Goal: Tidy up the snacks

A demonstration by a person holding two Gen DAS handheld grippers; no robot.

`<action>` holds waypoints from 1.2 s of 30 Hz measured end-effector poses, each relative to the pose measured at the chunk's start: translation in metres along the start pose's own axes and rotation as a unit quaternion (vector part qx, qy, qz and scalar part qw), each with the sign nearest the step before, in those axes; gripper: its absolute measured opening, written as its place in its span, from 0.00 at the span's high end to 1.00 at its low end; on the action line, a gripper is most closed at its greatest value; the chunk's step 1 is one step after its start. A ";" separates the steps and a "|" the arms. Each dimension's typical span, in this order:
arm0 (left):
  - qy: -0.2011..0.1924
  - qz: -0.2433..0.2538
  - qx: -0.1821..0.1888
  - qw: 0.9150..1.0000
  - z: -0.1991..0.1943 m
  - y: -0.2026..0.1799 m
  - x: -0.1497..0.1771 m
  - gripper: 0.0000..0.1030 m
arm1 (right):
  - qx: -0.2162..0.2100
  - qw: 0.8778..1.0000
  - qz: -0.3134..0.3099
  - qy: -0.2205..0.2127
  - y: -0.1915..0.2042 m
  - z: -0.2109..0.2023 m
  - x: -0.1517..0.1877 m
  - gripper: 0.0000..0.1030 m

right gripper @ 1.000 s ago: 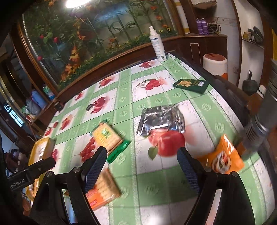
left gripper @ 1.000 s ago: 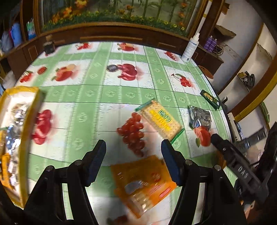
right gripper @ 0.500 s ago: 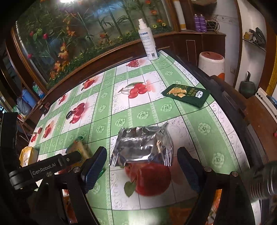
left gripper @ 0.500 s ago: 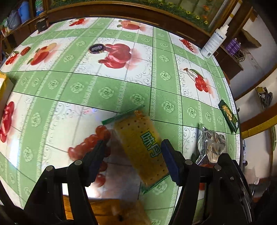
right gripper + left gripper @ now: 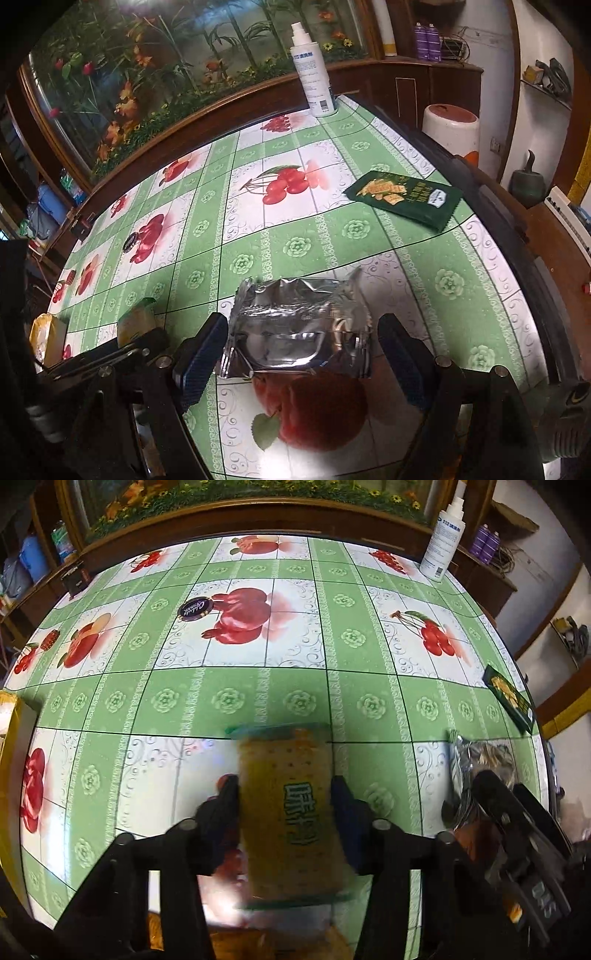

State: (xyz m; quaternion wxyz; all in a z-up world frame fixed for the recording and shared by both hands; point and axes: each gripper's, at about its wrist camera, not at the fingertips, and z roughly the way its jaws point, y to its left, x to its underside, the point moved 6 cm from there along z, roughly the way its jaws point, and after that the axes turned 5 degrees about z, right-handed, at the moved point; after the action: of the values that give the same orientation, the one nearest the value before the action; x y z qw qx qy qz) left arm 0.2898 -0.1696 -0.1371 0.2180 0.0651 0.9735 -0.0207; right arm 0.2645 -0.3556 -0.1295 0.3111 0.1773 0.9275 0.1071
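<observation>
Clamped on both long sides of the yellow cracker pack (image 5: 288, 812) by the left gripper (image 5: 284, 801), fingers (image 5: 221, 812) pressed against its edges; pack blurred, green seal strips at its near and far ends, green characters printed down its face. Cannot tell whether lifted or lying on the tablecloth (image 5: 258, 694). Spread wide on the right gripper (image 5: 299, 354), flanking the silver foil bag (image 5: 299, 332) without closing on it; left finger (image 5: 201, 354) at the bag's edge, right one set slightly apart. Bag crumpled, lying flat just beyond a printed apple. Dark green pack (image 5: 404, 197) farther off near the right table edge, well apart from the bag. White spray bottle (image 5: 312, 81) upright at the far corner. Small dark round disc (image 5: 195, 608) beside a printed pomegranate, far from both grippers. Yellow tray (image 5: 9, 731) at the left margin, only its rim visible. Orange wrapper (image 5: 258, 945) partly visible below the left gripper, mostly hidden. In the right view, cracker pack (image 5: 136, 319) seen at far left in the other gripper's grasp.
</observation>
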 end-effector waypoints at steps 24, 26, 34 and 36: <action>-0.114 0.001 -0.038 0.993 -0.102 0.089 0.050 0.57 | 0.037 0.997 -0.064 -0.014 0.040 -0.023 0.027 0.35; -0.129 0.003 -0.049 0.990 -0.116 0.096 0.061 0.57 | 0.000 0.998 -0.065 -0.022 0.053 -0.042 0.035 0.35; -0.162 -0.012 -0.083 0.983 -0.156 0.132 0.105 0.57 | -0.147 0.987 -0.057 -0.028 0.104 -0.112 0.075 0.35; -0.167 -0.021 -0.089 0.982 -0.164 0.142 0.116 0.57 | -0.176 0.983 -0.055 -0.023 0.115 -0.124 0.087 0.35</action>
State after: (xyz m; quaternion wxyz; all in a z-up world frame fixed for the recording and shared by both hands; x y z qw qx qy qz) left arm 0.1358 -0.0040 -0.0398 0.3824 0.0208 0.9223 0.0514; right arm 0.1542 -0.2273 -0.0438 0.3638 0.0705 0.8952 0.2474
